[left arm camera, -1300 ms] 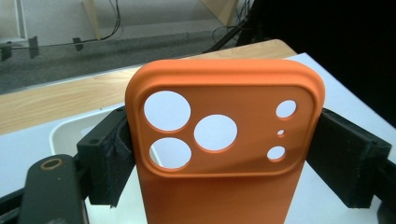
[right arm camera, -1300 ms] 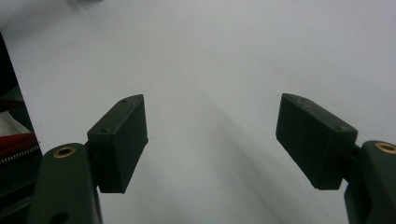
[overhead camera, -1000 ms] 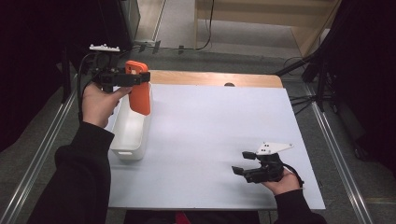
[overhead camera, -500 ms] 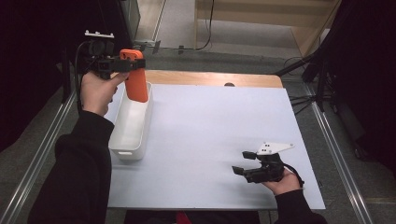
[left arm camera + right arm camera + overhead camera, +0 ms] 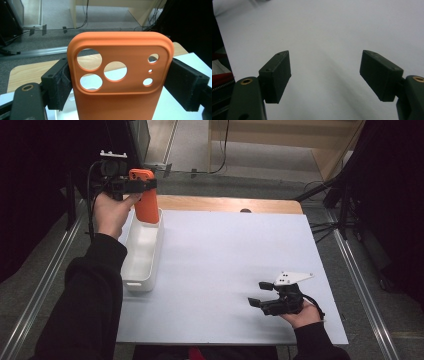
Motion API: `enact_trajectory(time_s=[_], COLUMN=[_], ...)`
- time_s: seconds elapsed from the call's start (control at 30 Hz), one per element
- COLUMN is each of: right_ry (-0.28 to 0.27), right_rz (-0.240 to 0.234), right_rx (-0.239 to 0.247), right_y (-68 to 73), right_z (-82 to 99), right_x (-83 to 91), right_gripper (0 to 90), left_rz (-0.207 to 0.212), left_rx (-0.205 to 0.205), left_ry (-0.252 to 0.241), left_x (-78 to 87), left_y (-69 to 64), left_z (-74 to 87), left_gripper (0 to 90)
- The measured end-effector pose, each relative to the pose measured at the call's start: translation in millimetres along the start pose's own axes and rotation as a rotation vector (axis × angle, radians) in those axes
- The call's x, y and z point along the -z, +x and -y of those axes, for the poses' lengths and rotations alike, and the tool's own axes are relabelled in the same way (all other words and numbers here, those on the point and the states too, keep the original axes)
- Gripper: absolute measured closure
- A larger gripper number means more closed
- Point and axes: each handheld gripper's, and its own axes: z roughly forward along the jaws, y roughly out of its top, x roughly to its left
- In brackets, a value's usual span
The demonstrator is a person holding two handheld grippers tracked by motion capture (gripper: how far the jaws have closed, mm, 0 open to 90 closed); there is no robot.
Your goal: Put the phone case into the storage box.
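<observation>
At upper left, an orange phone case [image 5: 146,202] is clamped by the left claw [image 5: 142,184]; the right claw [image 5: 260,294], lower right, is held wide.

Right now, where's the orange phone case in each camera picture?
High view: orange phone case upper left, held above the far end of the white bin.
Left gripper view: centre, clamped between the jaws.
Right gripper view: open jaws over bare white table.
Shared landmark: the white table.
</observation>
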Motion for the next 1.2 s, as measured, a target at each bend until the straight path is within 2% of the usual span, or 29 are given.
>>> enact_trajectory(time_s=[0.23,0.43,0.87,1.03,1.2], right_ry=[-0.004,-0.006,-0.008,-0.006,-0.004], right_rz=[0.001,-0.003,-0.015,-0.014,-0.014], right_rx=[-0.003,0.003,0.014,0.007,0.003], right_y=[-0.7,-1.0,0.1,-0.6,-1.8], right_z=[0.5,1.2,0.8,1.0,1.3], right_x=[0.9,1.0,0.5,0.4,-0.1], right_gripper=[23.6,23.6,23.6,23.6,23.6], left_rz=[-0.041,-0.080,-0.151,-0.159,-0.189], left_rx=[0.024,0.049,0.032,0.037,0.018], left_ry=[-0.031,-0.050,-0.063,-0.064,-0.057], left_x=[-9.4,-15.3,-35.4,-41.6,-47.7], left_y=[3.4,11.8,16.5,19.1,21.0], left_z=[-0.4,-0.4,4.2,6.1,8.9], left_gripper=[15.7,15.7,15.6,15.6,15.6])
